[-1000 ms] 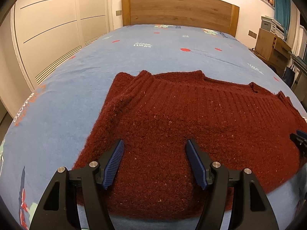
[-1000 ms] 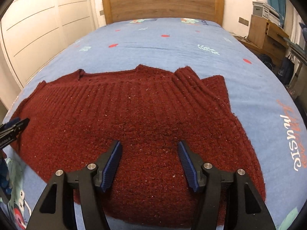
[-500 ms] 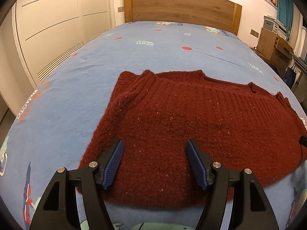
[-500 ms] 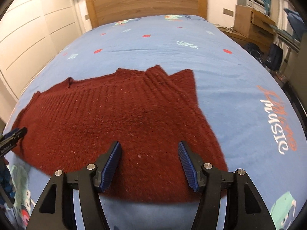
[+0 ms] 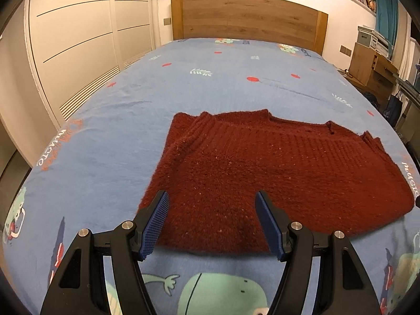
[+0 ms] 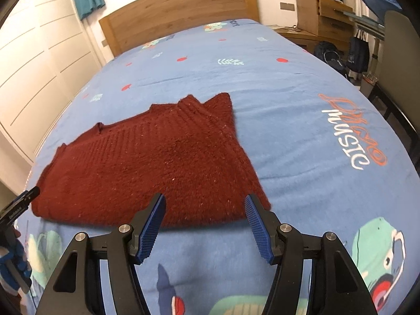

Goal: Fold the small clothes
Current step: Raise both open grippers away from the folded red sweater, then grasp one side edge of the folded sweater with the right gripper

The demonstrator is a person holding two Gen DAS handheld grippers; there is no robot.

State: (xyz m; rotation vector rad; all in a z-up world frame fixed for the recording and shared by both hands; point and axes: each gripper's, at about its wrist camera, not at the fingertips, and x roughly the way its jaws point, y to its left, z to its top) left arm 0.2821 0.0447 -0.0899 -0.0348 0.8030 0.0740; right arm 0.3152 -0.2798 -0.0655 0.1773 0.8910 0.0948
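A dark red knitted sweater [image 5: 267,173] lies flat on the blue patterned bedsheet [image 5: 110,136], folded into a wide rectangle with its ribbed edge at the far side. It also shows in the right wrist view [image 6: 157,162]. My left gripper [image 5: 212,220] is open and empty, raised over the sweater's near edge toward its left end. My right gripper [image 6: 204,223] is open and empty, raised over the near edge toward the sweater's right end. The left gripper's tip [image 6: 23,199] shows at the left edge of the right wrist view.
A wooden headboard [image 5: 246,18] stands at the far end of the bed. White wardrobe doors [image 5: 78,42] run along the left. A wooden cabinet [image 6: 323,18], bags [image 6: 357,52] and a chair [image 6: 399,78] stand to the right of the bed.
Both grippers have pulled back and up from the sweater toward the bed's near edge; more sheet now shows in front of it. Both stayed open. The sweater has not moved.
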